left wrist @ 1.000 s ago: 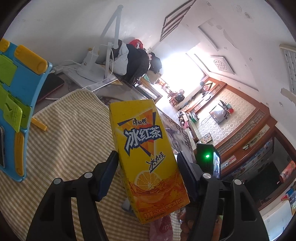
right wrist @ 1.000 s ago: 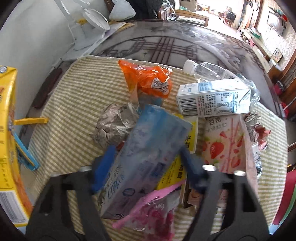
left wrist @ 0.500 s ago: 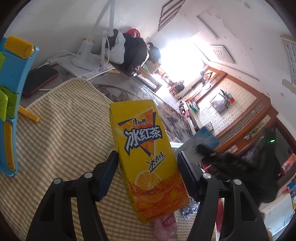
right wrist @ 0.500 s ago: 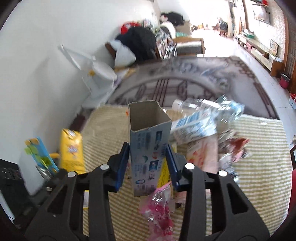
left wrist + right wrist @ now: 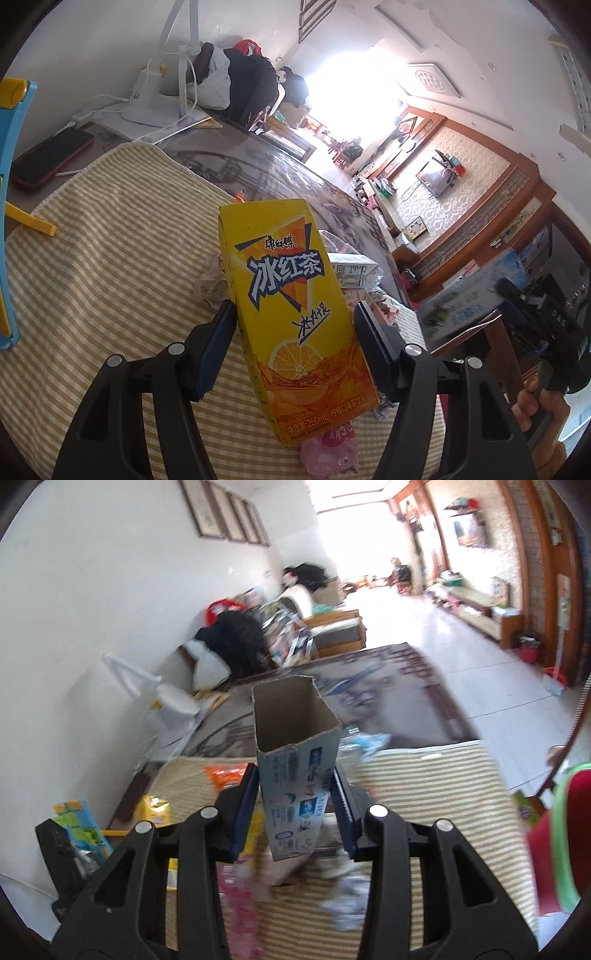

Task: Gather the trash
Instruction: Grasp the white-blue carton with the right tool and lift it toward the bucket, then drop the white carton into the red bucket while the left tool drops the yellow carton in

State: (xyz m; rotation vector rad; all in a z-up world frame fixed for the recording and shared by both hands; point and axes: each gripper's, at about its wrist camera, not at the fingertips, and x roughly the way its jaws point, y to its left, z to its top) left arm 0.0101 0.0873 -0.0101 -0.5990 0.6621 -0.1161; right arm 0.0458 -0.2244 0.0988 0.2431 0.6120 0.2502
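Note:
My left gripper (image 5: pixel 291 339) is shut on a yellow iced-tea carton (image 5: pixel 291 302) and holds it above the striped cloth (image 5: pixel 110 266). My right gripper (image 5: pixel 293 808) is shut on an open blue-and-white cardboard box (image 5: pixel 297 775), held upright above the trash pile; that box also shows at the right of the left wrist view (image 5: pixel 476 291). On the cloth lie a crumpled wrapper (image 5: pixel 210 284), a white milk carton (image 5: pixel 351 273), a pink wrapper (image 5: pixel 332 446) and an orange bag (image 5: pixel 225 775).
A blue and yellow plastic stand (image 5: pixel 11 206) is at the left cloth edge, a phone (image 5: pixel 51 155) and a white lamp base (image 5: pixel 147 107) behind it. A red and green bin (image 5: pixel 557 842) is at the right of the table. The glass table (image 5: pixel 369 686) extends beyond the cloth.
My right gripper has lifted the blue box higher and to the right, away from the pile. My left gripper has kept hold of the yellow carton and turned slightly right.

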